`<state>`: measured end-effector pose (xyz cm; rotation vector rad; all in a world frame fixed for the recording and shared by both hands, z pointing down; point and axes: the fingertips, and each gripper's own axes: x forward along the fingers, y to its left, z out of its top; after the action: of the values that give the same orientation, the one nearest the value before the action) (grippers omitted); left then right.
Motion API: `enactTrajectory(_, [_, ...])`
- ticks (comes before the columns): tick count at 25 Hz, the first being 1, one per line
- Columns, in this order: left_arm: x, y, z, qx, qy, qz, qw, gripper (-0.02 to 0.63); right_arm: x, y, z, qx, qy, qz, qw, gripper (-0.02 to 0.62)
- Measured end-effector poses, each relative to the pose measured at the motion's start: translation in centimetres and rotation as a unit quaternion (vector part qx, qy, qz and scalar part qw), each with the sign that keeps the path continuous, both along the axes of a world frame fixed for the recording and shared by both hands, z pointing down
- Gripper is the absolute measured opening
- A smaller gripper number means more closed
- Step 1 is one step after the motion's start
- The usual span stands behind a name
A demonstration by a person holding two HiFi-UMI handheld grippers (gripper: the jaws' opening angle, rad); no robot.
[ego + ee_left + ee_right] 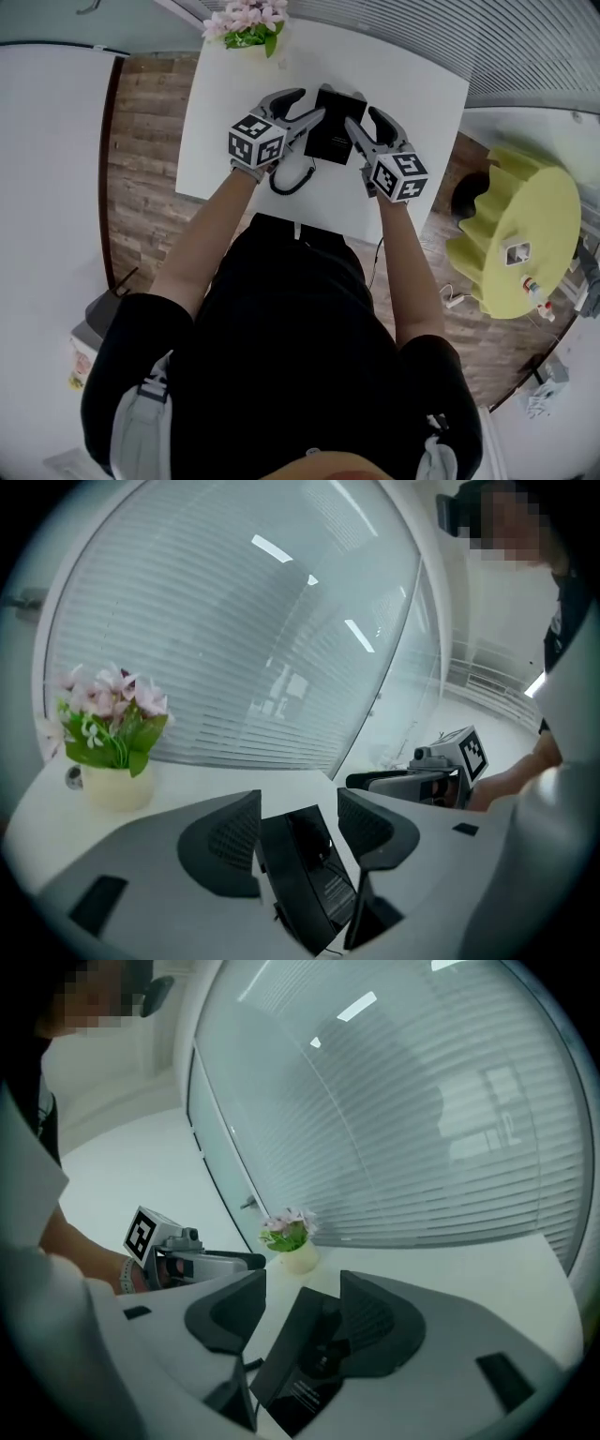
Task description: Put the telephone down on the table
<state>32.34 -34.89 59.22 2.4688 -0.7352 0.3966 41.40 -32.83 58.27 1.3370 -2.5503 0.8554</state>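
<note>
The black telephone lies flat on the white table, its coiled cord trailing toward the near edge. My left gripper hovers at its left side and my right gripper at its right side. Both stand open, with no pad touching the phone. In the left gripper view the telephone shows low between the wide jaws of the left gripper. The right gripper view shows the telephone the same way under the right gripper.
A pot of pink flowers stands at the table's far left corner. A yellow-green round table with small items sits to the right, over wooden floor. A glass wall with blinds rises behind the table.
</note>
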Motion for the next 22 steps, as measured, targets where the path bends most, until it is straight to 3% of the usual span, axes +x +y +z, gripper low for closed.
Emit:
enactTrajectory(6, [-0.1, 2.9, -6.3, 0.070, 0.008, 0.033, 0.9970, 0.255, -1.9, 3.1, -6.5, 0.081, 0.016, -0.014, 0.997, 0.253])
enactTrajectory(11, [-0.3, 5.1, -12.2, 0.159, 0.012, 0.066, 0.9850, 0.250, -3.1, 5.3, -12.3, 0.153, 0.020, 0.001, 0.988, 0.239])
enactTrajectory(14, [-0.6, 6.3, -15.4, 0.197, 0.026, 0.072, 0.9775, 0.212, -3.3, 6.5, -14.9, 0.188, 0.032, 0.021, 0.981, 0.147])
enactTrajectory(17, [-0.9, 7.6, -17.7, 0.225, 0.037, 0.081, 0.9703, 0.126, -3.7, 7.6, -16.9, 0.215, 0.040, 0.032, 0.975, 0.063])
enactTrajectory(22, [-1.3, 9.5, -20.2, 0.255, 0.050, 0.089, 0.9616, 0.028, -4.8, 9.2, -19.0, 0.239, 0.045, 0.033, 0.969, 0.031])
